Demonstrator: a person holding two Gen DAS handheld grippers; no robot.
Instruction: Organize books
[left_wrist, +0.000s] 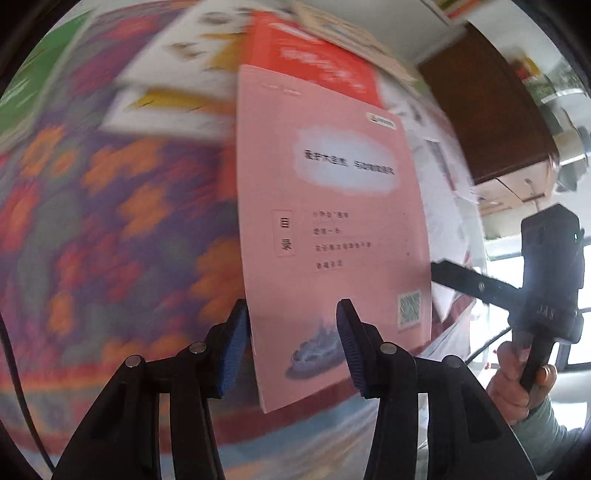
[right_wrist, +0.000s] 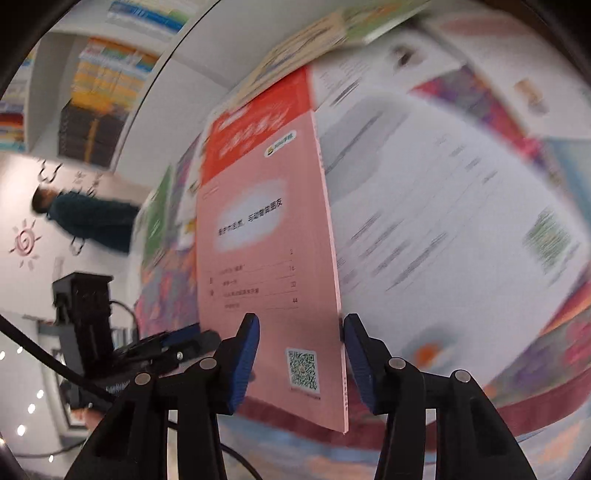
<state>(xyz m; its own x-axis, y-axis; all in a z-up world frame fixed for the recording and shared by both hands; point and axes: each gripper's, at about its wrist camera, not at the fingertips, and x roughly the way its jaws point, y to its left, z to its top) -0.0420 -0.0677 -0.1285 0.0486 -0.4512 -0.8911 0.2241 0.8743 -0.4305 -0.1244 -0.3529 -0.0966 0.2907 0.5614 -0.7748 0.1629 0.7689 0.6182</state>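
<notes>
A thin pink book (left_wrist: 332, 229) stands nearly on edge between both grippers, above a patterned cloth. In the left wrist view its left edge touches my left gripper's (left_wrist: 291, 347) left pad, and the jaws stand wide apart. In the right wrist view the same pink book (right_wrist: 269, 280) has its spine against my right gripper's (right_wrist: 301, 363) right pad, jaws also wide. A red book (left_wrist: 314, 62) lies behind it, and it also shows in the right wrist view (right_wrist: 258, 122). My right gripper appears in the left wrist view (left_wrist: 546, 280).
Several books lie on the colourful patterned cloth (left_wrist: 92, 221): white ones (left_wrist: 177, 74), a green one (left_wrist: 40, 85), open white pages (right_wrist: 443, 206). A brown cabinet (left_wrist: 487, 110) stands at the right. A bookshelf (right_wrist: 103, 92) and a person (right_wrist: 88, 218) are at the left.
</notes>
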